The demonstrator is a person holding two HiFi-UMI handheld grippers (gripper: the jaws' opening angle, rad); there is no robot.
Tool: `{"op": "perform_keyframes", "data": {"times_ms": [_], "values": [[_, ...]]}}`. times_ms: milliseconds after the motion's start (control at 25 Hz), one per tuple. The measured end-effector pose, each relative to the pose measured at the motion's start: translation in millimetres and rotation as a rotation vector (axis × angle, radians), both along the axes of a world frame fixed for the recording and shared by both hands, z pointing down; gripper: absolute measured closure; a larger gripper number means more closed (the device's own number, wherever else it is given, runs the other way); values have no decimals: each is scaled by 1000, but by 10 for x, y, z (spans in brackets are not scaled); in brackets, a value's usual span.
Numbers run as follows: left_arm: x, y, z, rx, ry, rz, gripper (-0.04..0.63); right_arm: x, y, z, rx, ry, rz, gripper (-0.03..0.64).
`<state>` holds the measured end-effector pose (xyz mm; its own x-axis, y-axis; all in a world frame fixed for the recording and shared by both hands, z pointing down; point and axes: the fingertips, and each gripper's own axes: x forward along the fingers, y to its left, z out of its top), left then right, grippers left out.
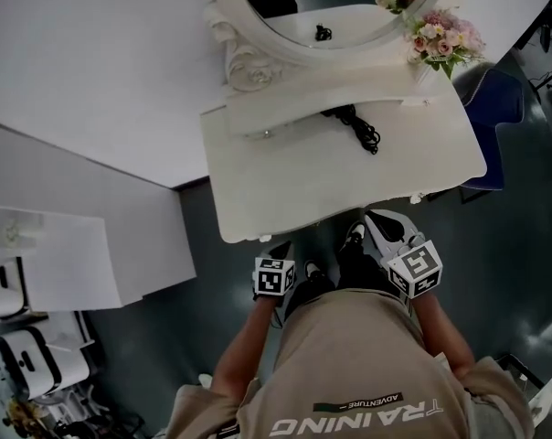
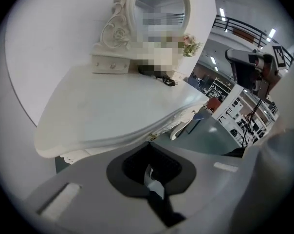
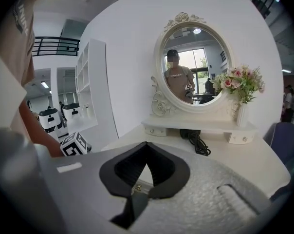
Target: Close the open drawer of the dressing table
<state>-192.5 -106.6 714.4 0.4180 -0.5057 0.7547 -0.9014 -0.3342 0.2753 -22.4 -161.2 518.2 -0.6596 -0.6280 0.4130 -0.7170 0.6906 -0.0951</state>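
- Dressing table (image 1: 285,181) sits at 12 o'clock from the person, with both grippers low at its front edge.
- Left gripper (image 2: 147,145): jaws together at the tips, holding nothing.
- Right gripper (image 3: 146,145): jaws also together and empty.
- Drawer: no view shows one standing clearly open. The front apron is tucked under the tabletop overhang in the head view.
- The left gripper view shows the carved apron and a brass knob (image 2: 149,136) just past the left tips, at 12 o'clock.
- Small upper drawers (image 3: 156,130) under the mirror (image 3: 195,62) look shut.
- Key relation: the drawer front's long axis runs 9 to 3 o'clock across the person, so the push goes toward 12.
- The left gripper sits below tabletop level, near apron height. The right one looks out over the tabletop, so it is higher.
- Judgement: the left gripper is better placed to press the front.
- Black cable (image 1: 358,128) and flowers (image 1: 440,35) sit at the back, well away from the push.
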Motion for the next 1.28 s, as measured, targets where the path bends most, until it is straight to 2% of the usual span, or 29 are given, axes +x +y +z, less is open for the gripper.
{"op": "perform_keyframes", "data": {"times_ms": [160, 360, 600, 760, 1000, 1160, 1280], "values": [[-17, 2, -243, 69, 13, 5, 578, -126, 250, 44, -17, 30, -75, 614], [-61, -28, -604, 124, 40, -24, 578, -196, 336, -119, 24, 48, -92, 615], [-50, -199, -1152, 249, 21, -57, 578, -163, 253, -296, 9, -9, -122, 615], [-28, -348, -1655, 349, 14, -79, 578, -139, 90, -483, 69, 2, -133, 615], [73, -521, -2400, 527, -38, -75, 578, -45, -82, -756, 132, -66, -138, 615], [136, -626, -2715, 596, -38, -82, 578, 22, -165, -944, 184, -84, -145, 615], [175, -664, -2874, 619, -13, -84, 578, 55, -183, -1062, 201, -93, -153, 615]]}}
